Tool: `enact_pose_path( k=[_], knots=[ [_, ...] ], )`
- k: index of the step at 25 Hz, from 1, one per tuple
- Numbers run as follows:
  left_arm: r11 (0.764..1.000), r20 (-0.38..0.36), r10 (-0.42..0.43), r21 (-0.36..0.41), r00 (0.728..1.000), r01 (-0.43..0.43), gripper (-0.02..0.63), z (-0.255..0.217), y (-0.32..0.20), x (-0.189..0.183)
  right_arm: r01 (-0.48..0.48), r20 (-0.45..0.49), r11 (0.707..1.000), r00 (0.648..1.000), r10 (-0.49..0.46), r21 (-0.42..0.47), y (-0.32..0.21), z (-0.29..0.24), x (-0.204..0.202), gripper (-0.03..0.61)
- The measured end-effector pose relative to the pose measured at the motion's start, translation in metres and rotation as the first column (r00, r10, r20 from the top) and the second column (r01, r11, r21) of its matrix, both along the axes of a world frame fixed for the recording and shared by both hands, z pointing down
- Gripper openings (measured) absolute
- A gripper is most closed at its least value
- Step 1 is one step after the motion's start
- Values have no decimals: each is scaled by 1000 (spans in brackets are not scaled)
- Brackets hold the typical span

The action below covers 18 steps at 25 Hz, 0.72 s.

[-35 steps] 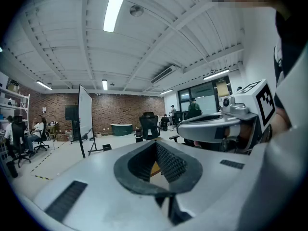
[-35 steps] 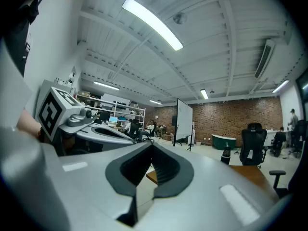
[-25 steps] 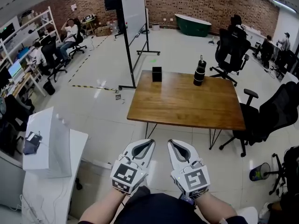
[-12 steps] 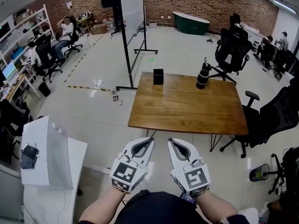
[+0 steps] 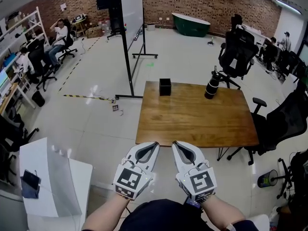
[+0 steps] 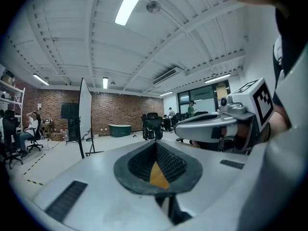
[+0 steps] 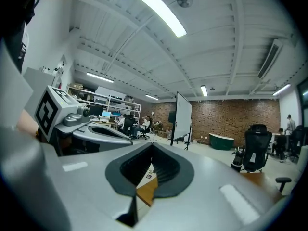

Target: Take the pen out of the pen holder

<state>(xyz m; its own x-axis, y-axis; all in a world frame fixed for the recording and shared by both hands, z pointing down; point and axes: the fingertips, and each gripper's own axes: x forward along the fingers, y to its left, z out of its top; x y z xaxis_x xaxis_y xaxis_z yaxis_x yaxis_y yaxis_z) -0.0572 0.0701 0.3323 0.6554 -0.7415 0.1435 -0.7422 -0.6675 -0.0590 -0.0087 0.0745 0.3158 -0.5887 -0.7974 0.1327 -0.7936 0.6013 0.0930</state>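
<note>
Table nearer; only head view shows pen holder

Head view steeply down, 2 gripper views forward, all sharing whiteboard

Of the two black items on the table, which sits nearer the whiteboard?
The square pen holder near the table's far left corner; the taller round bottle stands farther right.

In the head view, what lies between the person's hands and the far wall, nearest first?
The left gripper and right gripper side by side, wooden table, black pen holder, green tub, brick wall.
</note>
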Motion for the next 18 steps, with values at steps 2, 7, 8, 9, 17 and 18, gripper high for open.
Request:
enact_pose_path(
  k=[2, 7, 8, 9, 17, 18],
  knots=[
    [1000, 4, 6, 1, 1000, -6, 5, -1, -11, -9, -9, -5, 1000, 1000, 9, 4, -13, -1, -8, 2],
    [1000, 1, 11, -3, 1000, -11, 5, 1, -36, -30, -30, -10, 1000, 999, 30, 5, -40, -3, -24, 8],
    [1000, 1, 11, -5, 1000, -11, 5, 3, -40, -33, -34, -12, 999, 999, 34, 0, -44, -1, -26, 9],
    [1000, 2, 11, -6, 1000, -11, 5, 5, -43, -35, -36, -14, 999, 999, 36, -5, -48, 1, -28, 9],
    [1000, 6, 19, -18, 1000, -19, 5, 21, -84, -36, -47, -11, 998, 999, 46, -33, -88, 22, -28, 32],
    [1000, 6, 21, -19, 1000, -21, 5, 22, -90, -34, -48, -13, 998, 999, 48, -31, -95, 24, -25, 32]
  ],
)
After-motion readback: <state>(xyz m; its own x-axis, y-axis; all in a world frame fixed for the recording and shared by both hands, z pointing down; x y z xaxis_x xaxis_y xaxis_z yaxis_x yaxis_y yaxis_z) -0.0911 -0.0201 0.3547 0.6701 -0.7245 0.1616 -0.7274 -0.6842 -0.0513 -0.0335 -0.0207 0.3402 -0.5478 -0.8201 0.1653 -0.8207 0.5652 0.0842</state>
